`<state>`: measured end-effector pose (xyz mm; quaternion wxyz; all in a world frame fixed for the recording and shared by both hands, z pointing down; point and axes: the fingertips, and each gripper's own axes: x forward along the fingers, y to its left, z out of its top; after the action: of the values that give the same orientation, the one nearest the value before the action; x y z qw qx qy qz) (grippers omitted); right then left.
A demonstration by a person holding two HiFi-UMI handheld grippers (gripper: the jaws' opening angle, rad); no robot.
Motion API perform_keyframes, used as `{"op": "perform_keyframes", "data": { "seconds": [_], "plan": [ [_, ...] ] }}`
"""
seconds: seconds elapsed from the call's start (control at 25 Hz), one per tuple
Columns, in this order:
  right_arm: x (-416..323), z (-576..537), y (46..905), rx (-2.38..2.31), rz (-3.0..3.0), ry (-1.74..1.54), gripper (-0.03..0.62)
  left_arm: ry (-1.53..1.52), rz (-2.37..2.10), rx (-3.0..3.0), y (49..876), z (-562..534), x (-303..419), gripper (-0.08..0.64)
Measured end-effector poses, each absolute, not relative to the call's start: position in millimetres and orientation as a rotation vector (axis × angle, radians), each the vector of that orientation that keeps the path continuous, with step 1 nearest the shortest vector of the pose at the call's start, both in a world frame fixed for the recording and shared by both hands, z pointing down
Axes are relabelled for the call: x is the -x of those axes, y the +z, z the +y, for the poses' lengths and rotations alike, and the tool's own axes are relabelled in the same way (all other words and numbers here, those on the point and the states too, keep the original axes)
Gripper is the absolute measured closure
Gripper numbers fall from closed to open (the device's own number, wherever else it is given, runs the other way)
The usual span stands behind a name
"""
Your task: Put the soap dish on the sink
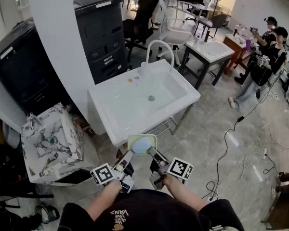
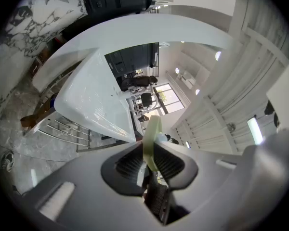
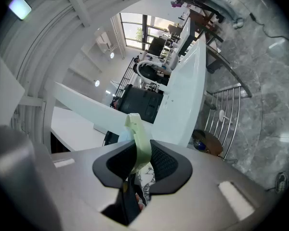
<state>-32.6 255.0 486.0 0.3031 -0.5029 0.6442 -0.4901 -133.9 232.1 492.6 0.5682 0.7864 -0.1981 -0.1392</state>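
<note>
A pale green soap dish (image 1: 142,144) with a light blue soap in it hangs in front of the white sink's (image 1: 114,129) near rim. My left gripper (image 1: 130,155) is shut on the dish's left edge (image 2: 151,138), and my right gripper (image 1: 151,152) is shut on its right edge (image 3: 138,141). Both grippers point forward, about level. In each gripper view the thin green rim stands upright between the dark pads. The sink basin, with a curved faucet (image 1: 158,44) at its back, lies just beyond the dish.
A marbled white basin (image 1: 53,143) stands to the left of the sink, and dark cabinets (image 1: 102,30) behind it. A second sink (image 1: 210,50) stands at the back right. Two people (image 1: 265,52) stand at the far right. Cables (image 1: 233,138) cross the floor on the right.
</note>
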Motion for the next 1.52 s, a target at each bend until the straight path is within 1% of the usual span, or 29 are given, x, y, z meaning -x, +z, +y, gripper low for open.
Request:
{"op": "perform_keyframes", "data": {
  "seconds": [0.92,1.24,1.52],
  "plan": [
    [52.8,176.8,491.0,1.363,1.603,-1.220,0.511,-0.276,-0.352,-1.888,494.6,143.8,151.5,0.442],
    [16.8,145.9,493.4,1.320,1.643,-1.274,0.511,-0.288,-0.432,-1.862,496.7,120.0,118.3,0.442],
    [-34.8,111.0,486.5,1.253,1.772,-1.336,0.511,-0.393,-0.529,-1.867,491.2,96.6,69.1,0.442]
  ]
}}
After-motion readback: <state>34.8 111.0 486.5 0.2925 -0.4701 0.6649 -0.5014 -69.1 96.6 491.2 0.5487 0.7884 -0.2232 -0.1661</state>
